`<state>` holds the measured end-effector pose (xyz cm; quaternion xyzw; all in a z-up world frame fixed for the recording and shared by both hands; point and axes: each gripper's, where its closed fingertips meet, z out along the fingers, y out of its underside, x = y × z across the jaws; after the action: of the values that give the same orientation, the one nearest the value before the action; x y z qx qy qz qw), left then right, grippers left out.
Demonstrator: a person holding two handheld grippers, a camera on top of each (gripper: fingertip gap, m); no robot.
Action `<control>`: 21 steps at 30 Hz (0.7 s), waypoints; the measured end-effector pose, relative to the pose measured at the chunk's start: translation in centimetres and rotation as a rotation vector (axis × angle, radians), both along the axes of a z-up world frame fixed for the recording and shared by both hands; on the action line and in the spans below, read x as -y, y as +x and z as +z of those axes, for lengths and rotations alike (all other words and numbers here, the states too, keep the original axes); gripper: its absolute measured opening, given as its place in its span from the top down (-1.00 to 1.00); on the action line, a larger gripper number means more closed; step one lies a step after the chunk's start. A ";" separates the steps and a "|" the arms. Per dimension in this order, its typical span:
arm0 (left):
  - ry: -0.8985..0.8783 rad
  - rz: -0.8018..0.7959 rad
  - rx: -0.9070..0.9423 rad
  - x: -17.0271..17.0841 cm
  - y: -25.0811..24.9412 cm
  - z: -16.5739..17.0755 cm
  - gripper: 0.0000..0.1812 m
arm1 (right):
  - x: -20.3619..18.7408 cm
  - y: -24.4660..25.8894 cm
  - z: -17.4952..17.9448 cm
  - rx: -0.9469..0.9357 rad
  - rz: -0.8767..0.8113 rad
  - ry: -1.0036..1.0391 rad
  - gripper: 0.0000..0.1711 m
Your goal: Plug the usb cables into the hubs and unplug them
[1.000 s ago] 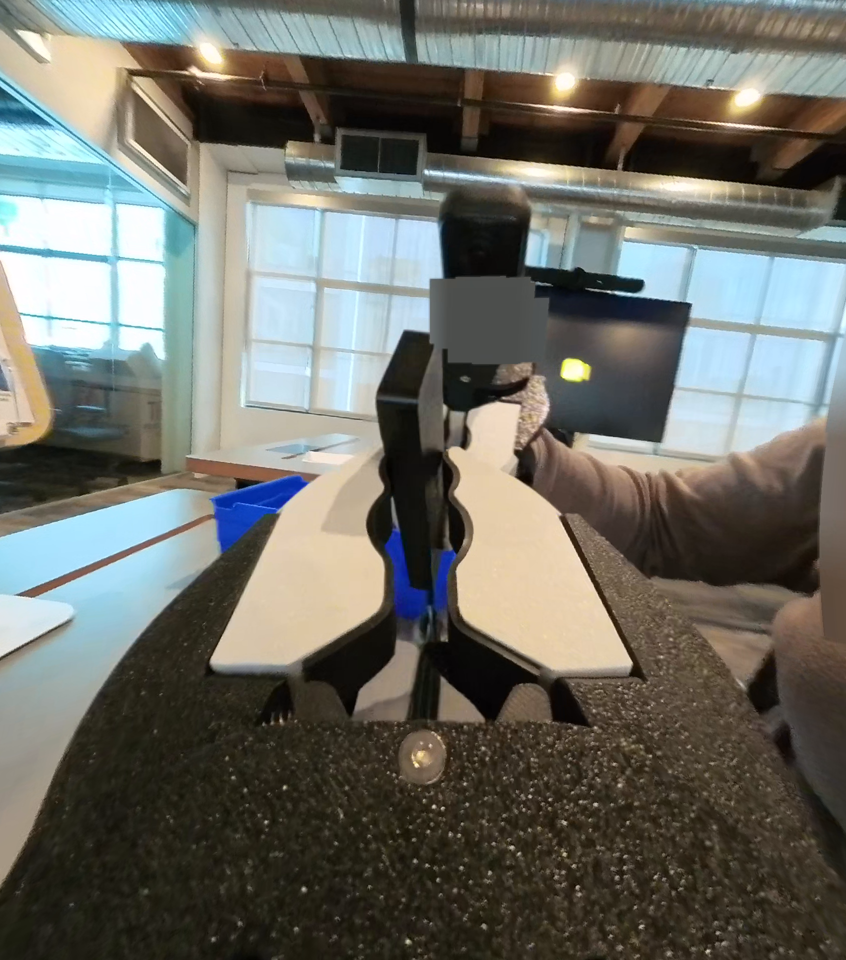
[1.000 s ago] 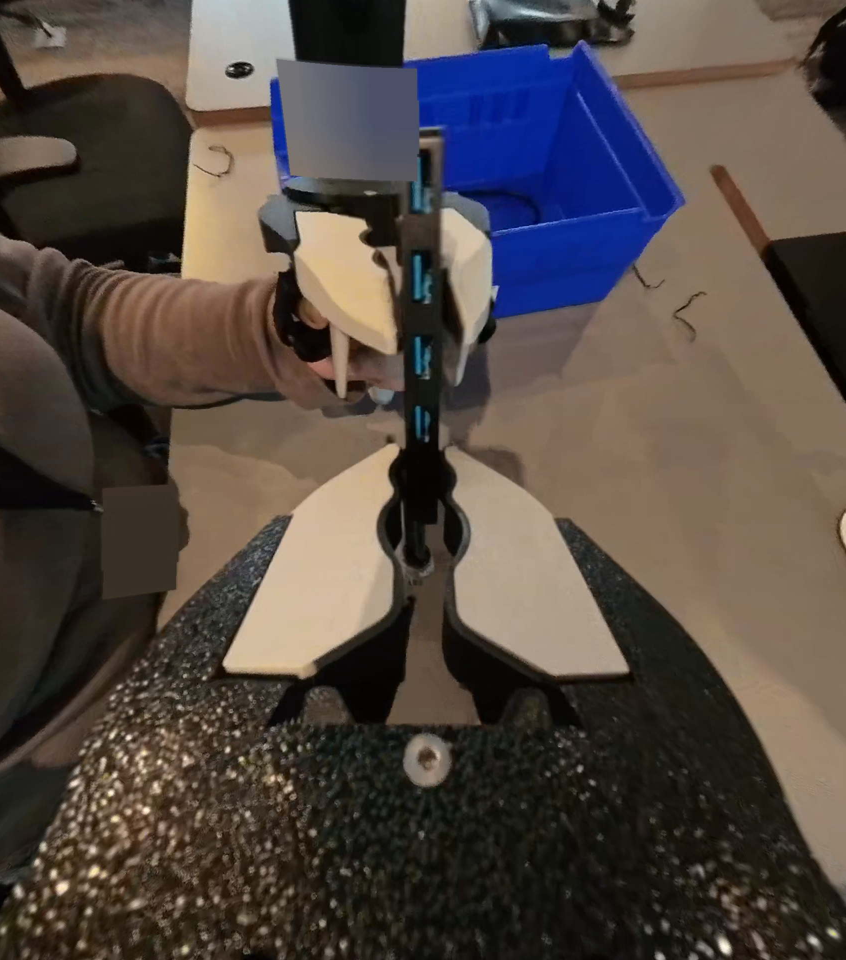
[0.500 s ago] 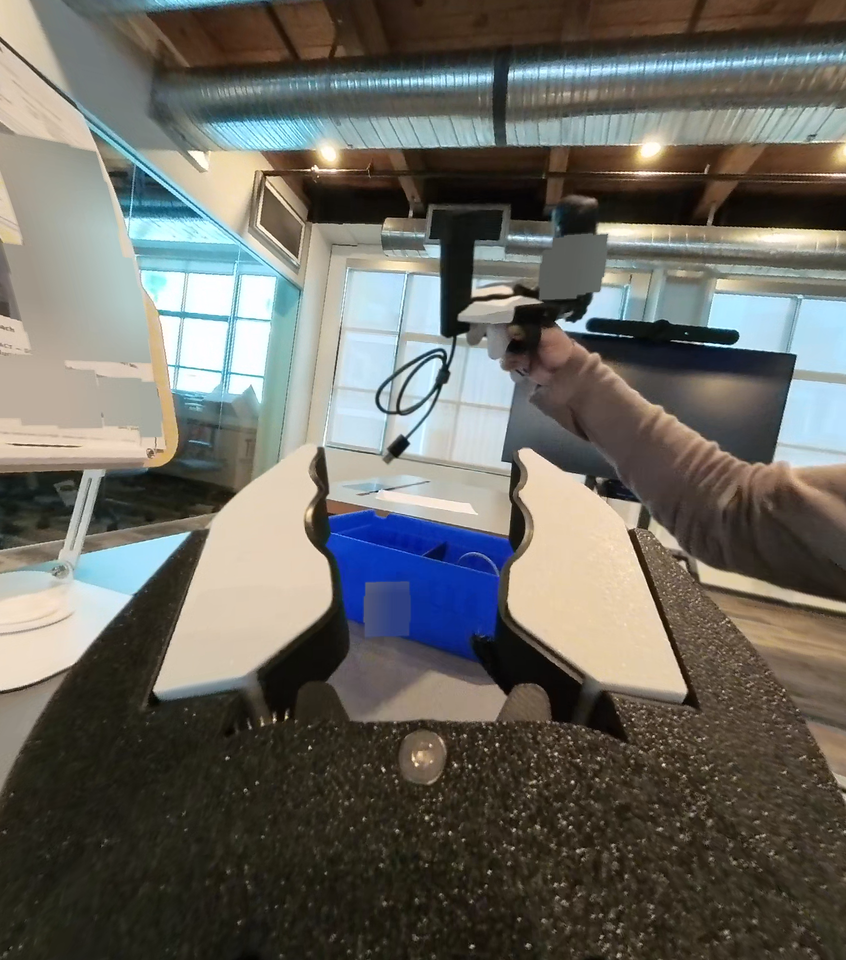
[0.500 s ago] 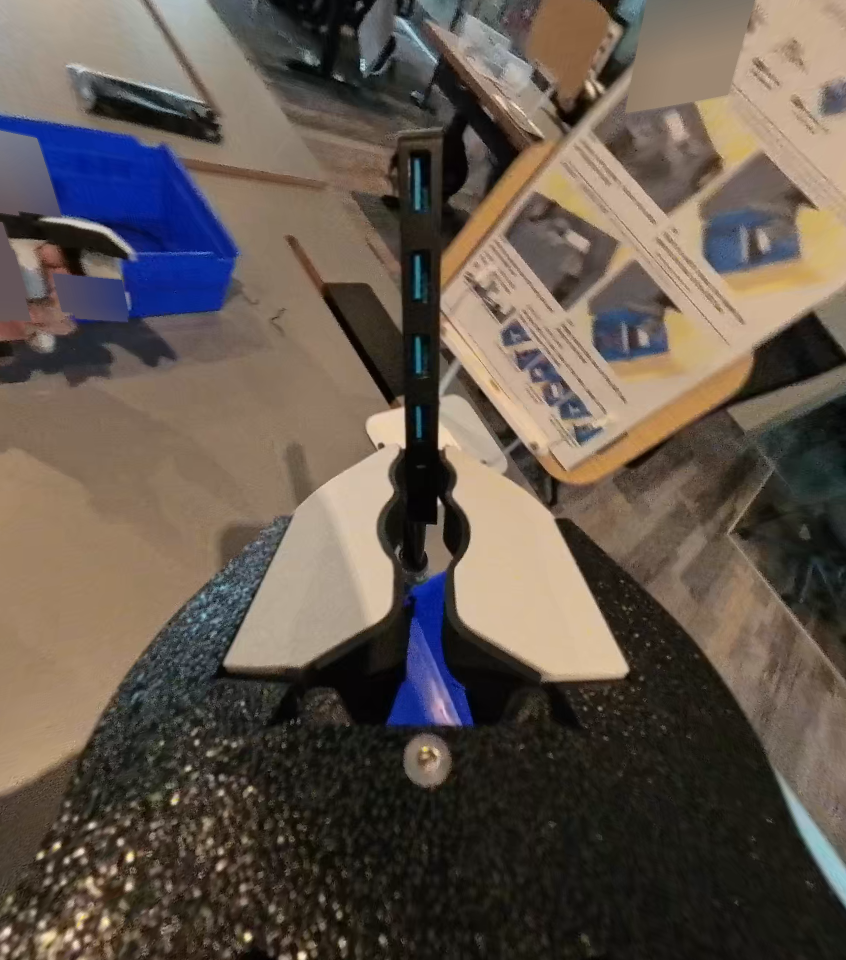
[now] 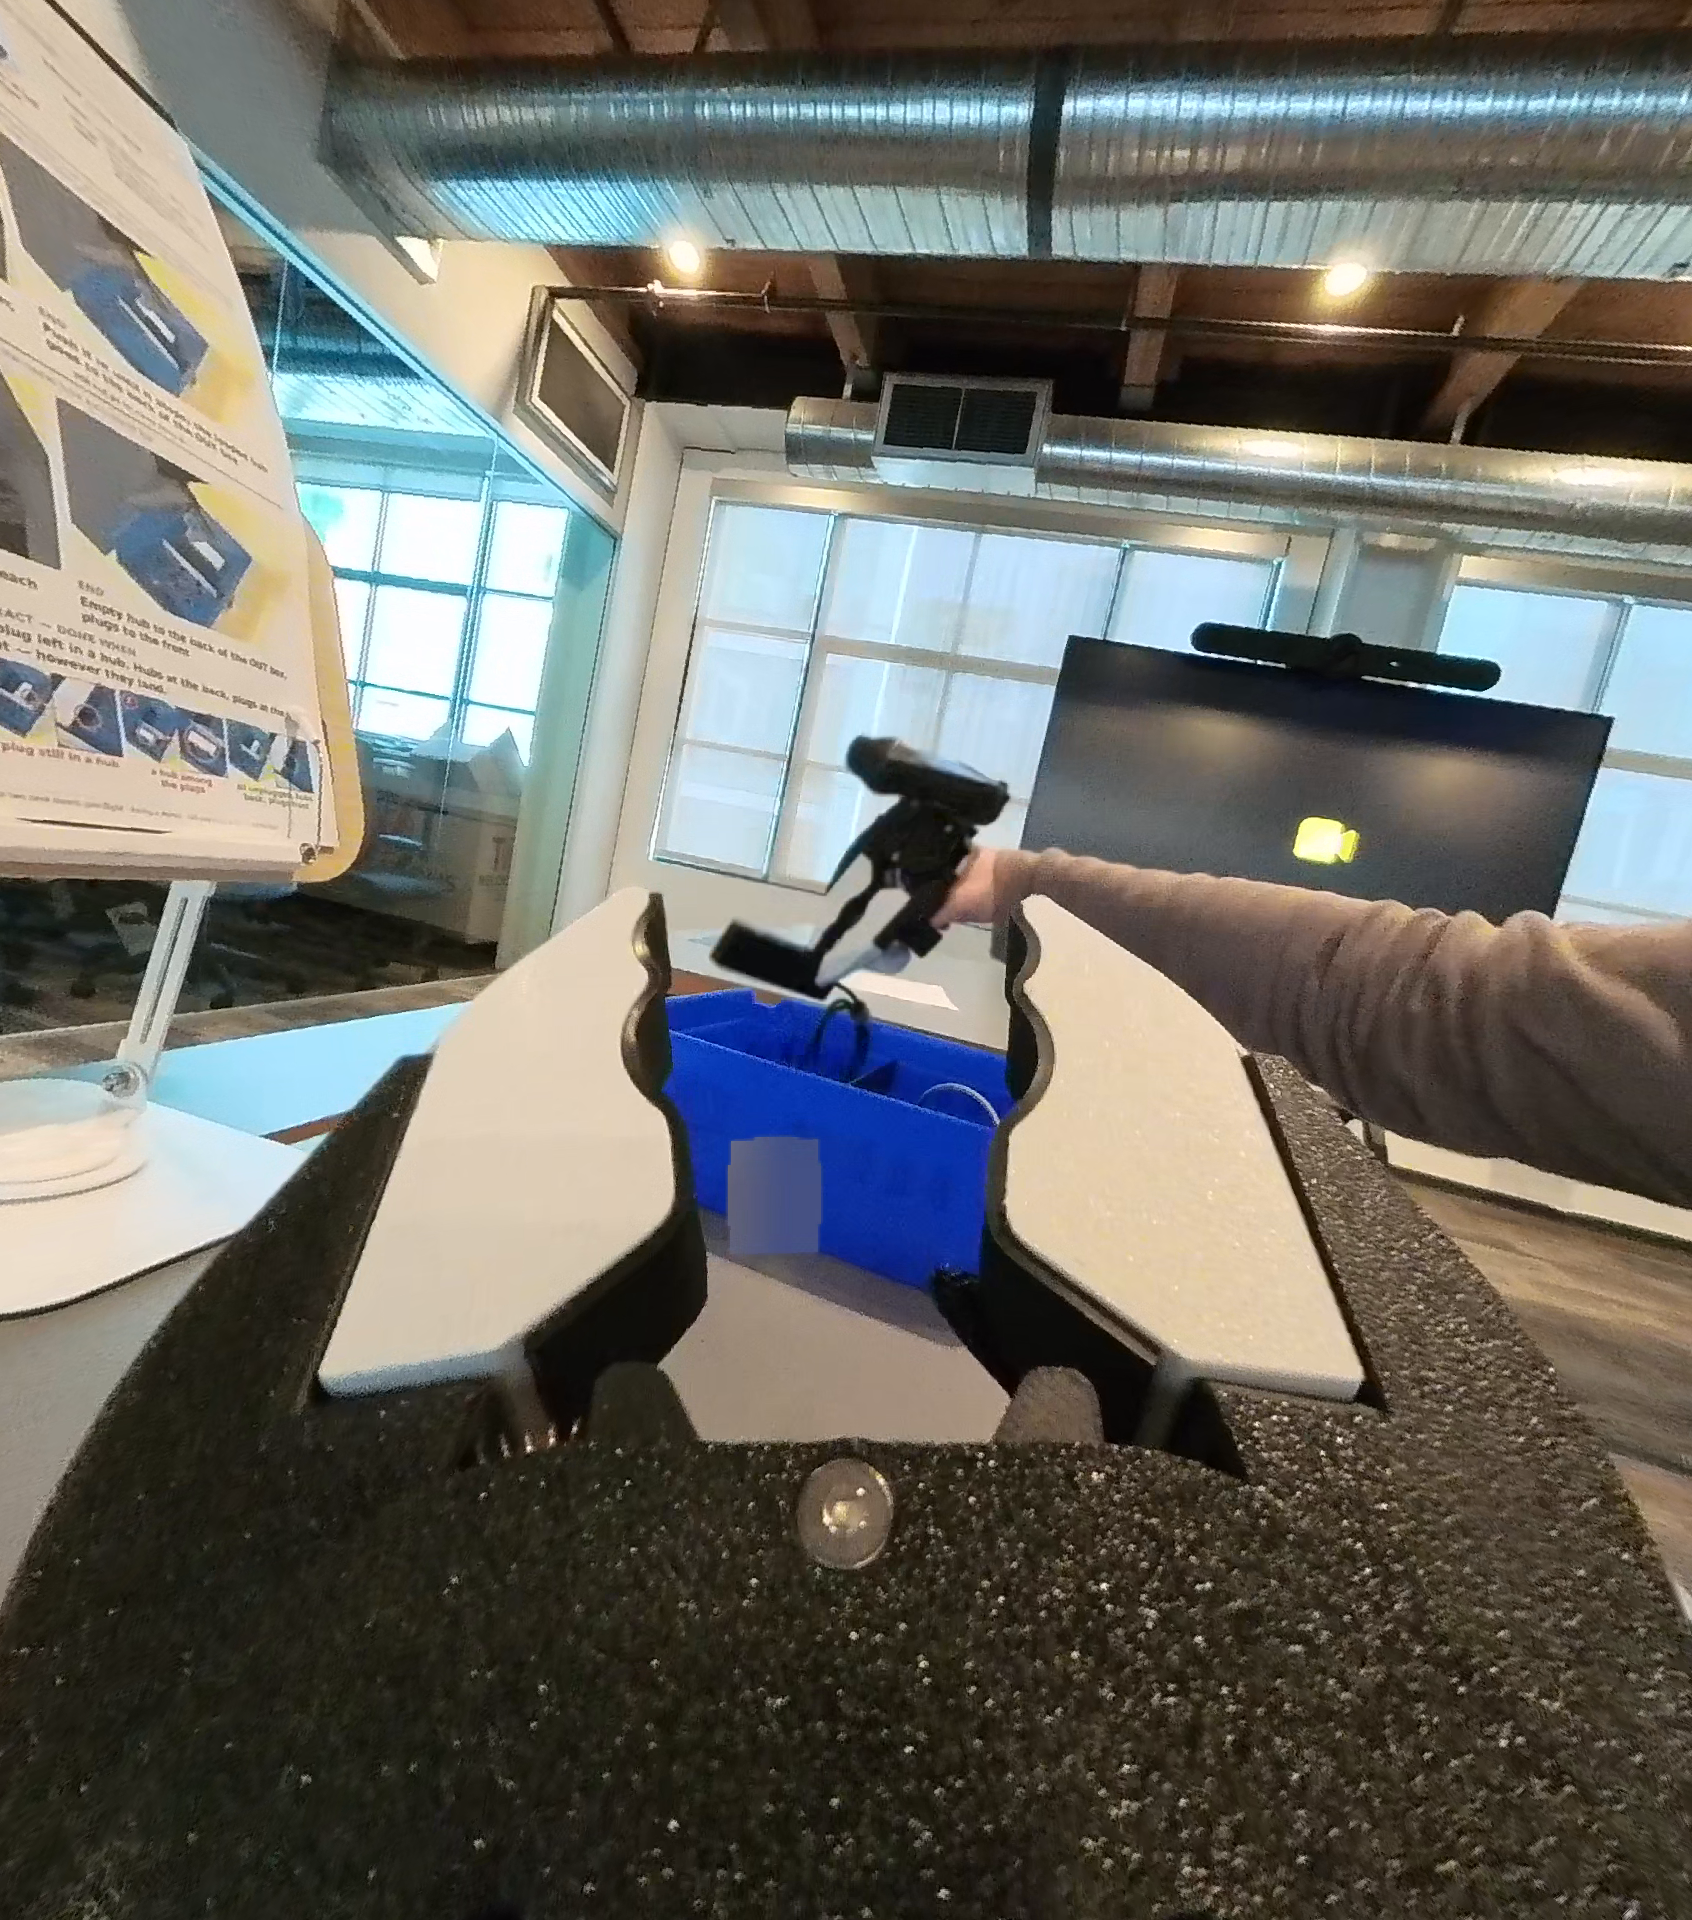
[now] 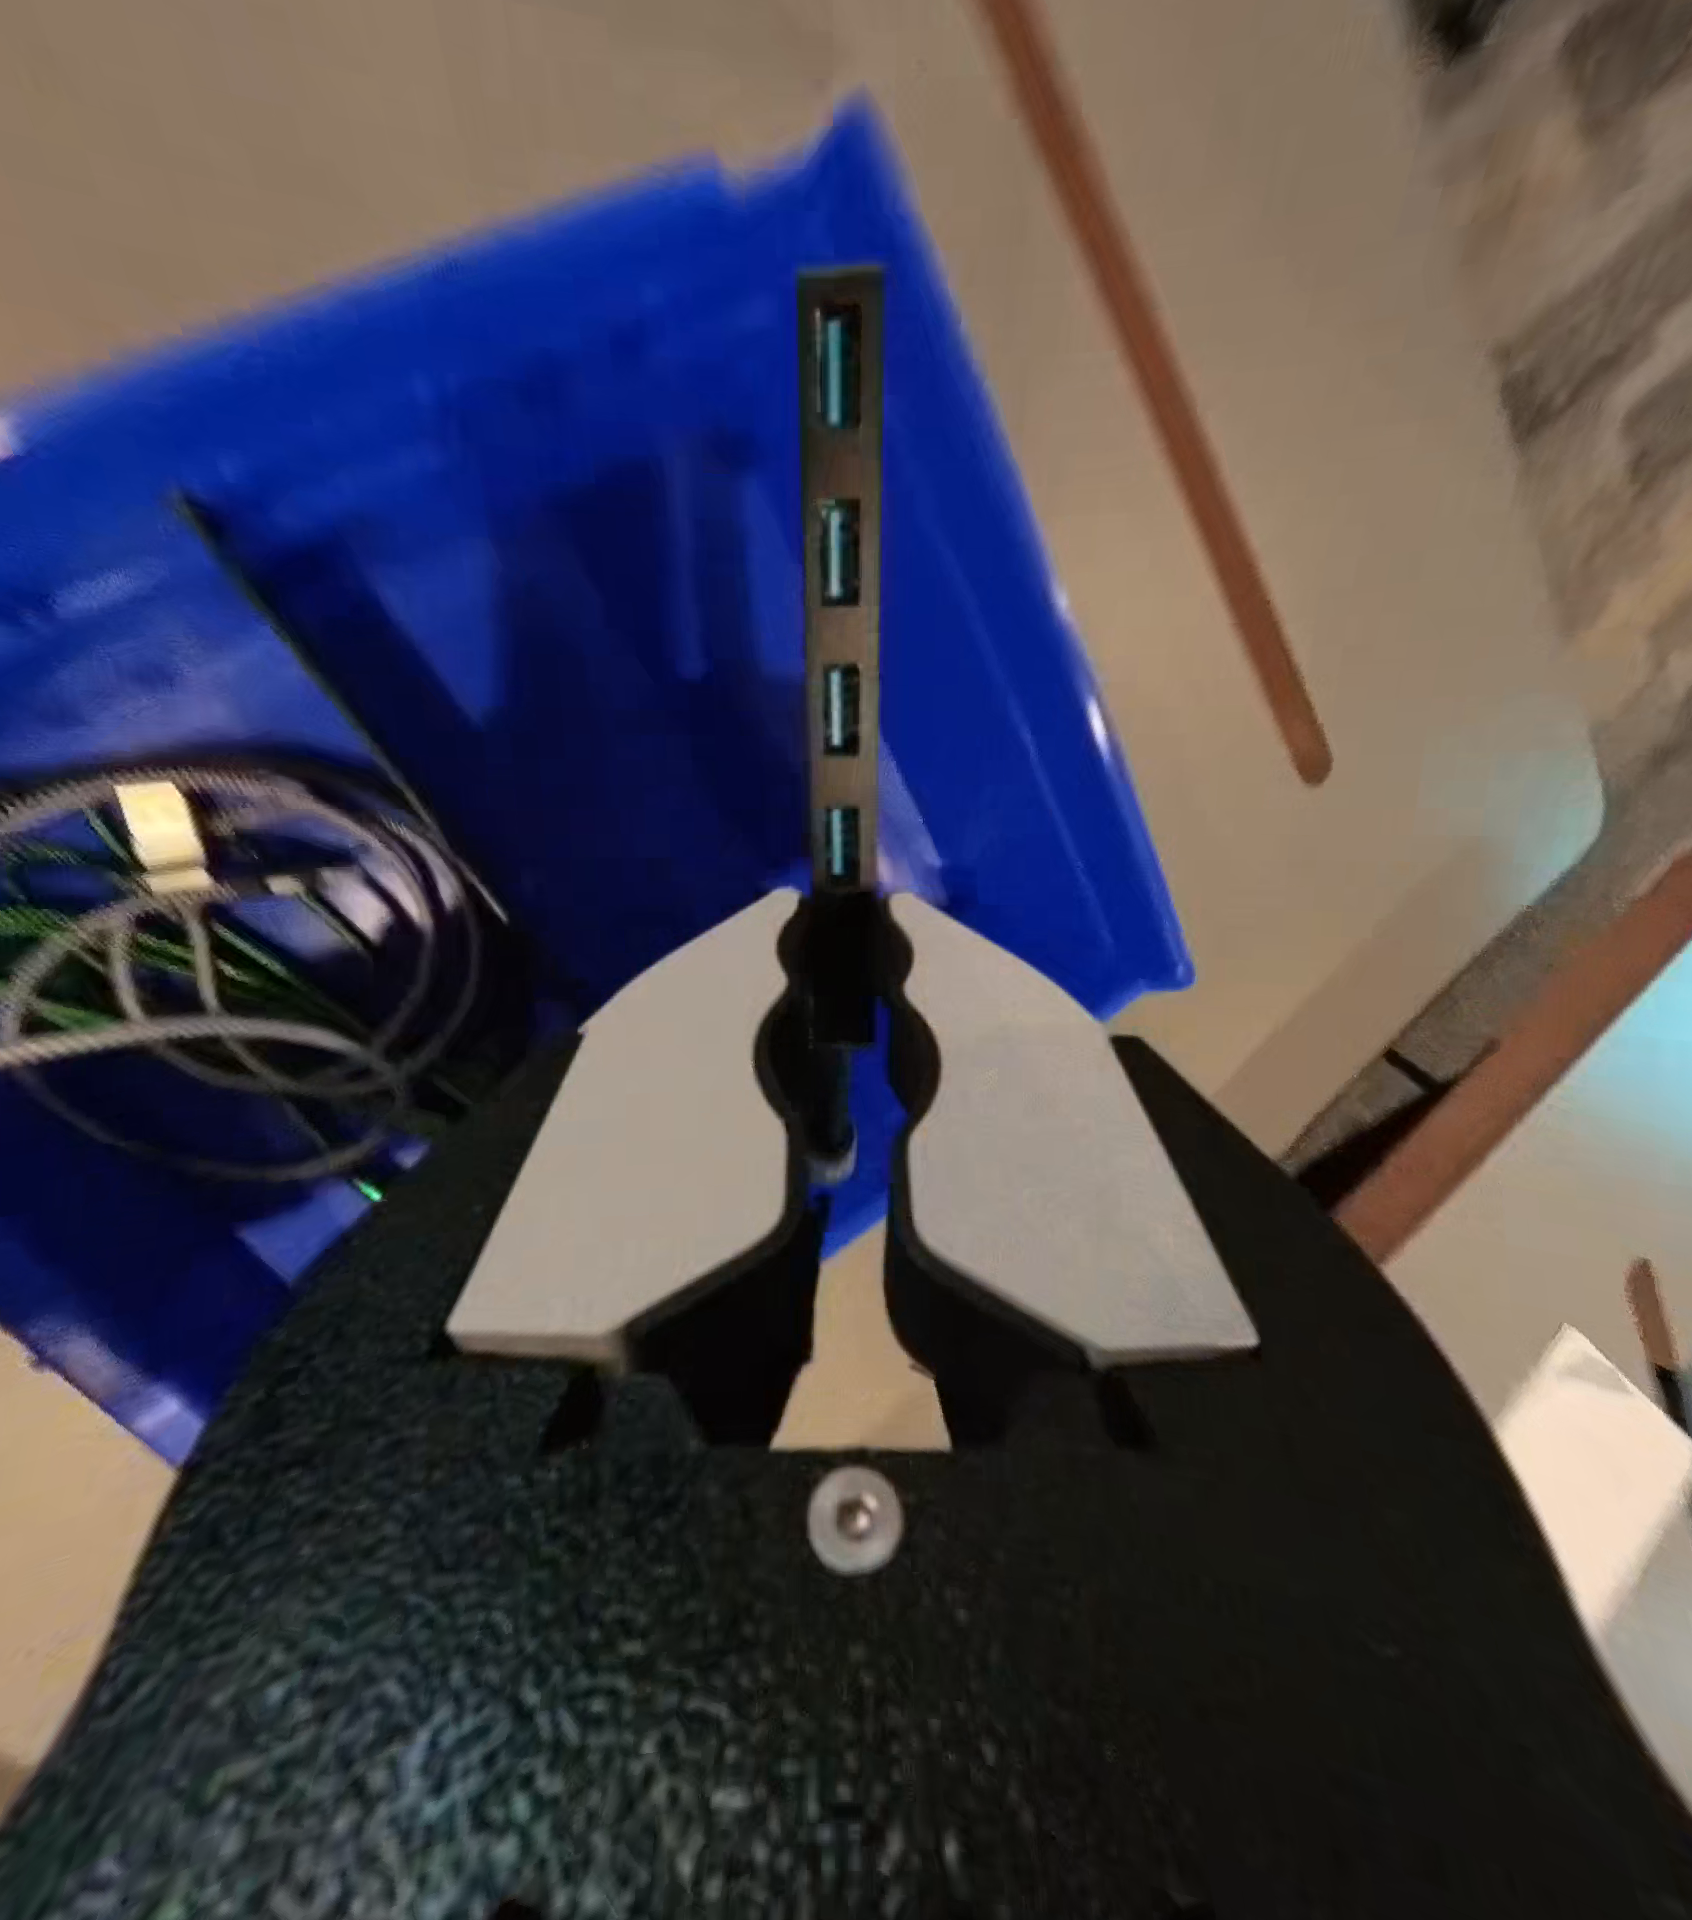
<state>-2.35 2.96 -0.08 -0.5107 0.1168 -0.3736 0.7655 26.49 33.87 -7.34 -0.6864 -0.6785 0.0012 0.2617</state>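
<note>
The right gripper's (image 6: 847,935) jaws clamp the black hub (image 6: 842,582) over the blue bin (image 6: 530,582) holding coiled cables (image 6: 198,956); the left gripper (image 5: 831,997) gapes wide, holding nothing.

Bright window backlight, wide-angle warp — right view motion-blurred

Tall grid windows (image 5: 977,717), exposed silver ducts (image 5: 1029,135), dark wall screen (image 5: 1309,790).

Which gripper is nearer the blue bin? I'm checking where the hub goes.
Right. The right gripper, shut on the USB hub, hangs over the blue bin; the left gripper is open, short of the bin.
</note>
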 end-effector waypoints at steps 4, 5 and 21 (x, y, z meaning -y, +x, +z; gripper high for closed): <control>-0.015 -0.016 0.000 -0.2 0.3 -0.3 0.32 | 0.0 0.5 -2.7 0.296 0.050 0.056 0.88; -0.019 -0.021 -0.001 -0.2 0.4 -0.4 0.32 | -0.1 0.4 -3.1 0.343 0.055 0.064 0.88; -0.032 -0.022 0.000 -0.4 0.6 -0.6 0.31 | -0.1 -1.5 -1.8 0.164 -0.140 -0.014 0.63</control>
<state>-1.78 3.35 -0.68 -0.5217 0.1166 -0.3838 0.7529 24.95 34.01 -9.15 -0.7318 -0.6479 -0.0685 0.1999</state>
